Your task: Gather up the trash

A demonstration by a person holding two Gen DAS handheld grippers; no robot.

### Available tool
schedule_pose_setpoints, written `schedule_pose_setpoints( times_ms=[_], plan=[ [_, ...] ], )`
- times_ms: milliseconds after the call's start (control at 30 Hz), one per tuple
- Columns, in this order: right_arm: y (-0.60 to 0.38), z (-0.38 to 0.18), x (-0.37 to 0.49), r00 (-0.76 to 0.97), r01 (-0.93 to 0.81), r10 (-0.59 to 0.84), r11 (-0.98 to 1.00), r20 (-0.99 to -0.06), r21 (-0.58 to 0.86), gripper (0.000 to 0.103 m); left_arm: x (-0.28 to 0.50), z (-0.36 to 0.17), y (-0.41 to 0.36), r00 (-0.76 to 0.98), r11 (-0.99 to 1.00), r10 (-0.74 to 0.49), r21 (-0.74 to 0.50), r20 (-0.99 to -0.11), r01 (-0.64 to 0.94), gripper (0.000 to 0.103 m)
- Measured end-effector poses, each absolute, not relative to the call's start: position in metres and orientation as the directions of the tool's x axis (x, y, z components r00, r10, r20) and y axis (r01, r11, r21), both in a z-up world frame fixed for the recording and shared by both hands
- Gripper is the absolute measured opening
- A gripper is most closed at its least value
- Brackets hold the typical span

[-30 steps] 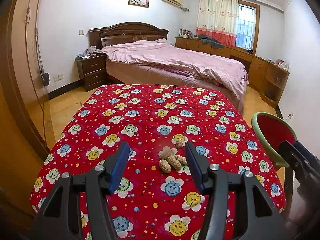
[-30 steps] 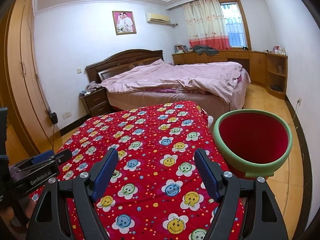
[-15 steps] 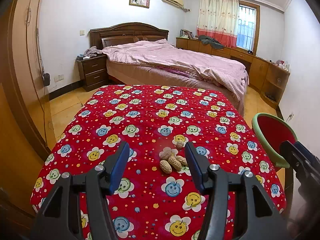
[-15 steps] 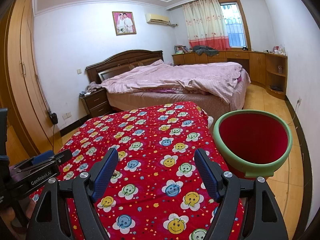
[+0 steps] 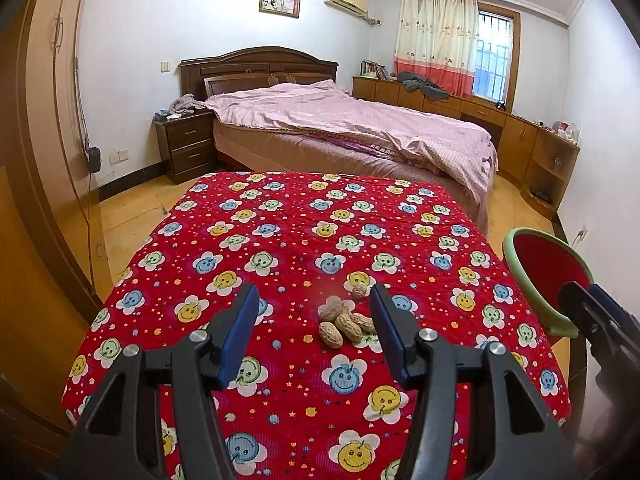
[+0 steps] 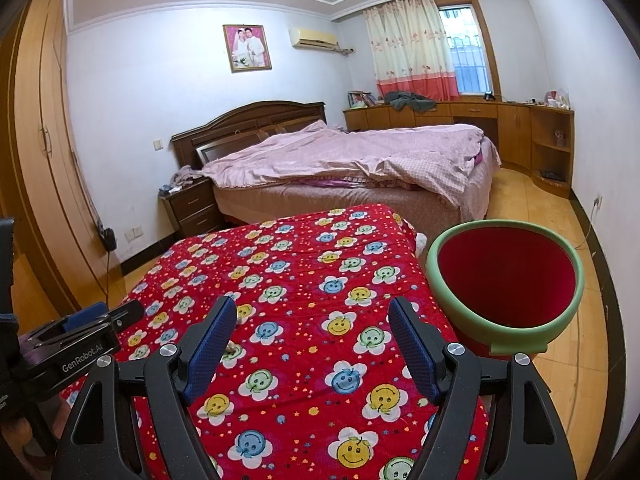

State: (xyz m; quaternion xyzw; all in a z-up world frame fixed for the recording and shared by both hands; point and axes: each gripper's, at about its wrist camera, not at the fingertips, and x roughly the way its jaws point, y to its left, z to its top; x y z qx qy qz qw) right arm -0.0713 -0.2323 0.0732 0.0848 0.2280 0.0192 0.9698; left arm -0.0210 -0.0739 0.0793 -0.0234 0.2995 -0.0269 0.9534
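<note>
A small heap of peanut shells (image 5: 345,322) lies on the table's red smiley-flower cloth (image 5: 280,216), with one more shell (image 5: 359,290) just behind it. My left gripper (image 5: 314,300) hovers open in front of the heap, which shows between its blue pads with nothing gripped. A red bin with a green rim (image 6: 506,276) stands on the floor off the table's right side (image 5: 548,274). My right gripper (image 6: 312,308) is open and empty over the cloth (image 6: 300,248), left of the bin. Its left finger hides most of the shells in the right wrist view.
A bed with a pink quilt (image 5: 352,128) stands beyond the table, with a nightstand (image 5: 186,150) to its left. A wooden wardrobe (image 5: 44,120) lines the left wall, and low cabinets (image 6: 520,136) run under the window. Wooden floor surrounds the table.
</note>
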Motion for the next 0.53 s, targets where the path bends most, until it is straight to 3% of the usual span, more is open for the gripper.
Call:
schedule_pose_setpoints(
  times_ms=[533],
  plan=[
    [-0.2302, 0.0789, -0.068, 0.896, 0.001, 0.071, 0.987, -0.438, 0.162, 0.079, -0.0206, 0.0822, -0.0747, 0.814, 0.999, -0.047, -0.047, -0.579, 0.025, 0.057]
  ],
)
